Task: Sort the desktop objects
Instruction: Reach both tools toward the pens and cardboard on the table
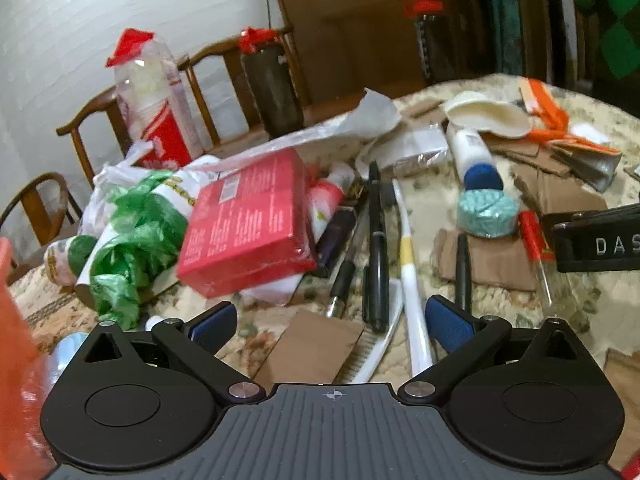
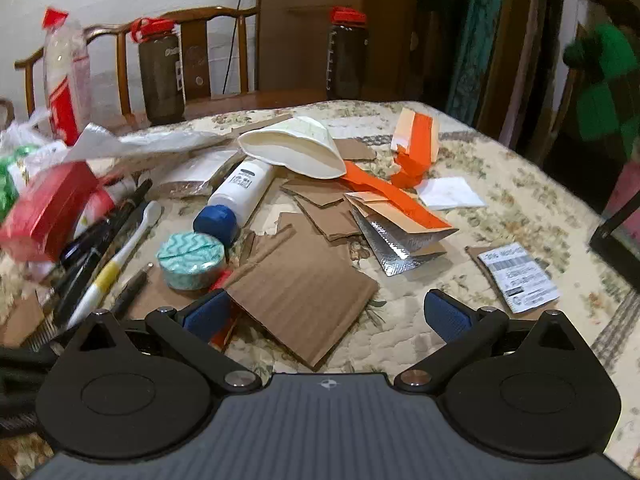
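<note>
My left gripper (image 1: 332, 320) hovers open over black pens (image 1: 378, 240), a white toothbrush (image 1: 412, 280) and a white comb (image 1: 376, 348); nothing is between its blue pads. A red box (image 1: 248, 220) leans on a green plastic bag (image 1: 132, 232) to its left. My right gripper (image 2: 328, 312) is open above a brown cardboard sheet (image 2: 304, 292), not touching it. Beyond lie a teal roll (image 2: 190, 260), a white bottle (image 2: 244, 184) with a blue cap, a cream paper bowl (image 2: 296, 148), orange packaging (image 2: 412, 148), a silver foil pouch (image 2: 392, 244) and a printed label (image 2: 520, 276).
The floral tablecloth (image 2: 500, 184) covers a table that drops off at the right. At the far edge stand two dark bottles with red lids (image 2: 162, 76) (image 2: 346, 56) and a sleeve of cups (image 2: 66, 76). Wooden chairs (image 2: 200, 36) stand behind. A black frame (image 2: 616, 248) is at the right.
</note>
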The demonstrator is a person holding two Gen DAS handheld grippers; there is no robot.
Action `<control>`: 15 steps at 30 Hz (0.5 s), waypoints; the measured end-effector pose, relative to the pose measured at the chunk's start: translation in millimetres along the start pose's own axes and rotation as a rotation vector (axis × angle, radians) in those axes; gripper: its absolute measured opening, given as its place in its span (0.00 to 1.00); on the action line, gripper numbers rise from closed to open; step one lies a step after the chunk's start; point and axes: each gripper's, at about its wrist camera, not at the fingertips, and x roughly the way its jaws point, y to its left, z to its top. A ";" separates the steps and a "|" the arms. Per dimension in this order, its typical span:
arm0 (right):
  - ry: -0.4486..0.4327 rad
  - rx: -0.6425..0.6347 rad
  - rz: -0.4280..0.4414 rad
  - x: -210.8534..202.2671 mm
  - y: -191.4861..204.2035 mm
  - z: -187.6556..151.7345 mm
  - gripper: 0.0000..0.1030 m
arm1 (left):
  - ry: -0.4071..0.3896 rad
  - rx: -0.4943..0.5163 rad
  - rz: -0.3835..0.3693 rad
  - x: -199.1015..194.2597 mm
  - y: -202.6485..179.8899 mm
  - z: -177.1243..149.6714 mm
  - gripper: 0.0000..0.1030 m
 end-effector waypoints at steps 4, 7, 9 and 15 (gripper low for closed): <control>-0.001 0.081 0.054 7.1 -11.6 -2.6 0.99 | -0.003 -0.035 -0.012 5.0 2.1 0.9 0.99; -0.014 0.100 0.081 7.2 -16.0 -7.7 0.99 | 0.005 -0.102 -0.049 7.7 9.0 -1.3 0.94; -0.025 0.098 0.091 5.2 -15.5 -10.2 0.96 | -0.002 -0.111 -0.075 5.5 10.0 -2.2 0.84; -0.047 -0.020 0.081 -4.0 -5.0 -15.0 0.58 | -0.067 0.021 -0.077 -9.8 -13.2 -6.1 0.40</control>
